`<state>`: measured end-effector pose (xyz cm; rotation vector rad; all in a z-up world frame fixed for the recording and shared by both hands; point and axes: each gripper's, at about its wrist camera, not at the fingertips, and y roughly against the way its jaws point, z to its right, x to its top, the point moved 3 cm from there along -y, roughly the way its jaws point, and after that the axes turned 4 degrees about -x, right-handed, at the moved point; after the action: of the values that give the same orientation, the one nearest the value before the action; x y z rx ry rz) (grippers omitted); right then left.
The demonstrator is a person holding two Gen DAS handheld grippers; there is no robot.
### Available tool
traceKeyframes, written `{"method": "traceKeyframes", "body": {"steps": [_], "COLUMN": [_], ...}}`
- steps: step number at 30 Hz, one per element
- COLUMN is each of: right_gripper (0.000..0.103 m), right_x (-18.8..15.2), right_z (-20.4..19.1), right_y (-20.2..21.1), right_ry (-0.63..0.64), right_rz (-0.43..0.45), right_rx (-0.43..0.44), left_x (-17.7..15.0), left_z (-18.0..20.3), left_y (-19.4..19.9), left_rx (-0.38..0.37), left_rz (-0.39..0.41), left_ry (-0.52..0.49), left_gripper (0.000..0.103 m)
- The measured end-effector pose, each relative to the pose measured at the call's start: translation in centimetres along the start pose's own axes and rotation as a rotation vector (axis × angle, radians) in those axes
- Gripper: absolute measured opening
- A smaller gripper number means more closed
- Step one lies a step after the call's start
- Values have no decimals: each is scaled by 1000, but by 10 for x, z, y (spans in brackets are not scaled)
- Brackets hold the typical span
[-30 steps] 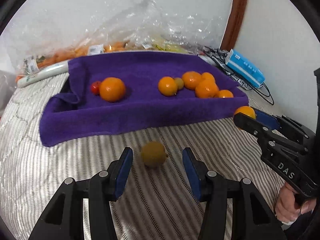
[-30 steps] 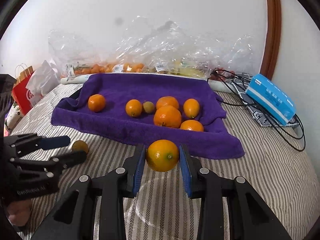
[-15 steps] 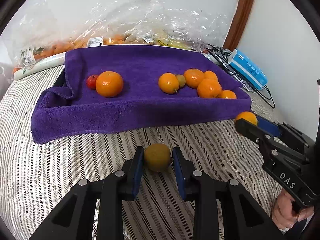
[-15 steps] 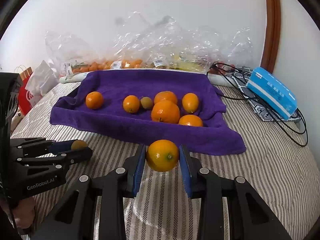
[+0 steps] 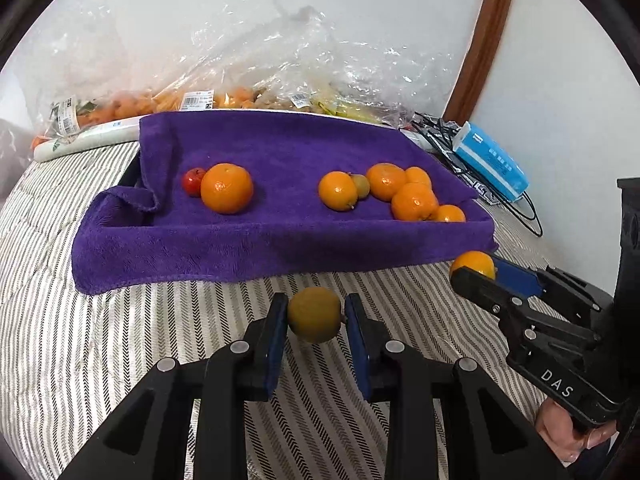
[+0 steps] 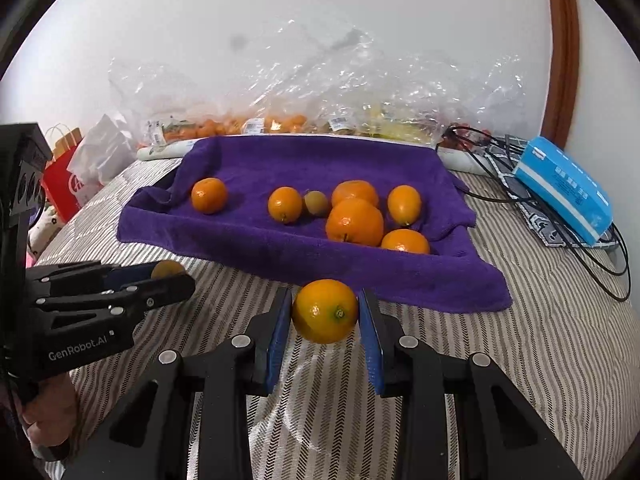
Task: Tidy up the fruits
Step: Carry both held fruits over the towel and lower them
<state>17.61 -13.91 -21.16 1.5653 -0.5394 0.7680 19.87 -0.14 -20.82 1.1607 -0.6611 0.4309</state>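
Observation:
My left gripper [image 5: 315, 316] is shut on a dull yellow-green citrus fruit [image 5: 314, 314] and holds it just above the striped bed cover, in front of the purple towel [image 5: 280, 240]. My right gripper [image 6: 325, 312] is shut on a bright orange [image 6: 325, 310], also just in front of the towel [image 6: 400, 276]. Several oranges [image 5: 226, 188] [image 6: 354, 221], a small red fruit [image 5: 193, 181] and a small green fruit [image 6: 316, 202] lie on the towel. Each gripper shows in the other's view, the right one [image 5: 476, 270] at the right and the left one [image 6: 170, 274] at the left.
Clear plastic bags of fruit [image 5: 224, 92] lie along the wall behind the towel. A blue tissue pack [image 6: 564, 188] and black cables [image 6: 500, 148] lie at the right. A red paper bag [image 6: 66, 176] stands at the far left. The striped bed cover [image 5: 80, 340] surrounds the towel.
My left gripper has closed on the yellow-green fruit and lifted it slightly toward the towel. My right gripper keeps holding the orange and has edged closer to the towel.

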Motion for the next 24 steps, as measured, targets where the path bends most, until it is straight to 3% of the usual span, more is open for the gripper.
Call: {"method": "traceKeyframes", "body": {"steps": [7, 13, 20, 24], "right_gripper": [34, 34, 34, 34], "right_x": [-1, 0, 1, 1], "right_z": [8, 2, -3, -9], "right_y": [-1, 3, 16, 23], "right_ry": [-41, -22, -11, 12], "right_rz": [3, 23, 92, 131], "right_rx": [22, 44, 40, 39], "left_x": [5, 6, 8, 8], "left_z": [-16, -16, -18, -22], "left_y": [8, 16, 26, 29], "left_rx": [43, 60, 55, 92], "left_rz": [64, 106, 154, 176], "left_ry": [73, 76, 92, 106], "left_gripper": [28, 28, 28, 27]}}
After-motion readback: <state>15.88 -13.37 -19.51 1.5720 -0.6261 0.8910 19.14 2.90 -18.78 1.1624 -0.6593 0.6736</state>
